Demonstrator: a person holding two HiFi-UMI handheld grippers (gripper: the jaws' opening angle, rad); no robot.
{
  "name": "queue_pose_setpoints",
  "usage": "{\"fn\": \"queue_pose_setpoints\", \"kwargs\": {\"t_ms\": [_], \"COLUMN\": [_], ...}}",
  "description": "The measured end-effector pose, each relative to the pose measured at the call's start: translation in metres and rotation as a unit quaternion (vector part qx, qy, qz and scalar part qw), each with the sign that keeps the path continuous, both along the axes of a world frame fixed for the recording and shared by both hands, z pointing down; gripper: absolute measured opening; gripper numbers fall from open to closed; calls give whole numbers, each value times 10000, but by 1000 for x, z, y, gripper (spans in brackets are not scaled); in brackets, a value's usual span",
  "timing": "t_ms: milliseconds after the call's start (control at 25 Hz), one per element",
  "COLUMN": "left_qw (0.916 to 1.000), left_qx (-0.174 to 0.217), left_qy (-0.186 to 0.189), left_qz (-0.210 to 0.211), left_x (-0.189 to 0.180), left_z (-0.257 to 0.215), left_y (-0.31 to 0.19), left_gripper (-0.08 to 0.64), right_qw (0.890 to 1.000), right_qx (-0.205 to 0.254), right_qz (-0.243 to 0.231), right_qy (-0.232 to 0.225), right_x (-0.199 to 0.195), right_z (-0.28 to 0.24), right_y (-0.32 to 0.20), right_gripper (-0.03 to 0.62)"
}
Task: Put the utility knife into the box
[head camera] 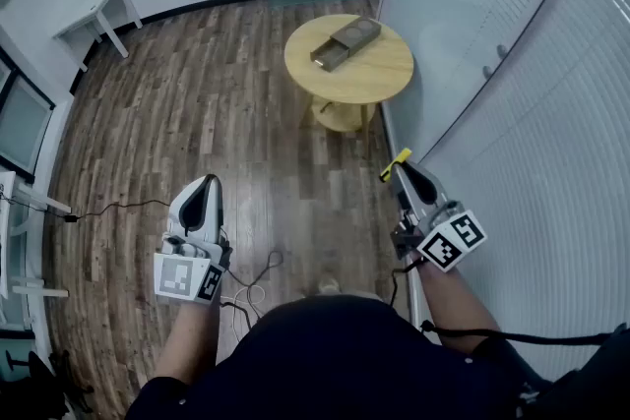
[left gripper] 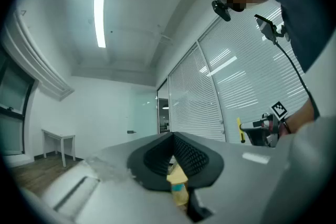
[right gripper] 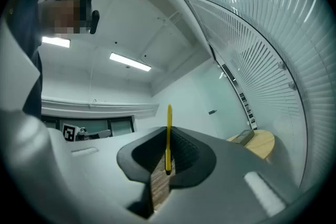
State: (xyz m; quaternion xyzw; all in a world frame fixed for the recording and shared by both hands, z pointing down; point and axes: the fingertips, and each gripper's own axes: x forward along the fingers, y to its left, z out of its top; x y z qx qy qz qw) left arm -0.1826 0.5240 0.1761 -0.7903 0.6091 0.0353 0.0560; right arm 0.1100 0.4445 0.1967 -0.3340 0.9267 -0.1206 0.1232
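Right gripper view: near-closed right hand-held gripper tight on yellow utility knife

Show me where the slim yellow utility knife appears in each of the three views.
Head view: slim yellow utility knife, right of centre, at the right gripper's tip.
Left gripper view: far right, small.
Right gripper view: centre, upright.
Shared landmark: white slatted wall.

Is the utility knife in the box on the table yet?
No, the utility knife is clamped in the right gripper, away from the box on the round table.
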Motion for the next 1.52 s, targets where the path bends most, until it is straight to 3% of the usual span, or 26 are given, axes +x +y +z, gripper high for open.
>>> {"fn": "queue_pose_setpoints", "kwargs": {"t_ms": [360, 600, 760, 1160, 1520], "left_qw": [10000, 9996, 9990, 9977, 9946], "left_qx": [-56, -274, -444, -490, -384], "left_qy": [-51, -66, -34, 6, -140], "left_qz": [58, 26, 37, 475, 949], "left_x": [14, 28, 18, -3, -56], "left_z": [-8, 22, 33, 48, 41], "left_y": [-29, -50, -72, -179, -291], "left_gripper": [2, 2, 2, 2, 2], "right_qw": [9998, 9981, 9975, 9969, 9988], "right_qx": [-125, -268, -294, -455, -383], "right_qz": [-167, -547, -643, -633, -290], "right_qy": [-75, 79, 60, -99, 22], "right_x": [2, -5, -18, -58, -106], "right_z": [0, 23, 25, 35, 24], "right_y": [-20, -42, -67, -146, -228], "right_gripper": [28, 29, 28, 29, 28]}}
